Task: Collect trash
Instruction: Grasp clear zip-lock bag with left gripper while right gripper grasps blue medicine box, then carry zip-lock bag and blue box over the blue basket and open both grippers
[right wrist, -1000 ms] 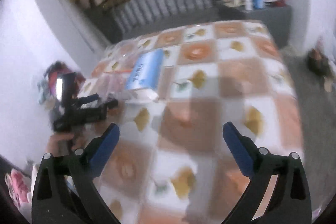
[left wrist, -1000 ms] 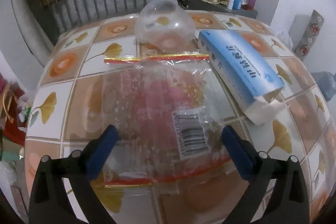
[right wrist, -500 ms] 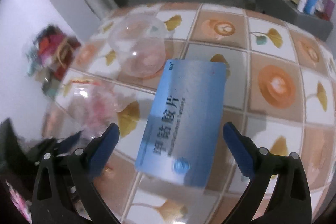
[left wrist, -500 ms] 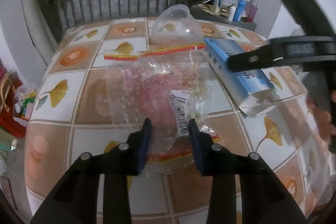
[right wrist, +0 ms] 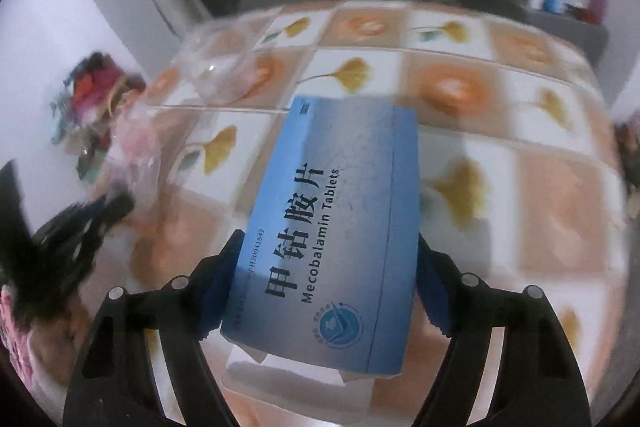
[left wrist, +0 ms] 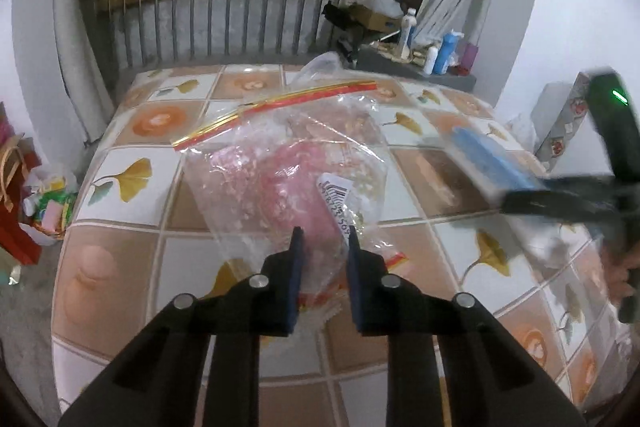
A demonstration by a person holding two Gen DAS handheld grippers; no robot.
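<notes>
We take the blue tablet box (right wrist: 336, 235) as our landmark; it lies flat on the tiled table (right wrist: 560, 211), printed face up, with its torn white flap at the near end

Our right gripper (right wrist: 326, 279) points steeply down over the box, straddling its near half across the width. Its jaws are closing, with the box between them; the blue fingers (right wrist: 222, 291) sit right at the two long edges, and we cannot tell whether they press yet. In the left wrist view the same gripper (left wrist: 560, 203) appears blurred at the box's (left wrist: 490, 163) near end, and part of the person's hand (left wrist: 624, 275) shows behind it

Left of the box lies the clear plastic bag (left wrist: 288, 167) with pink contents, a barcode label and a red and gold seal strip, crumpled and partly raised off the table. Our left gripper (left wrist: 324, 263) tilts downward at the bag's near edge, its jaws closing with a fold of the plastic bunched between the blue pads (left wrist: 296, 279), which stand narrow and seem to pinch it

Beyond the bag, farther left of the box, a clear plastic cup (right wrist: 218, 67) lies on its side
</notes>
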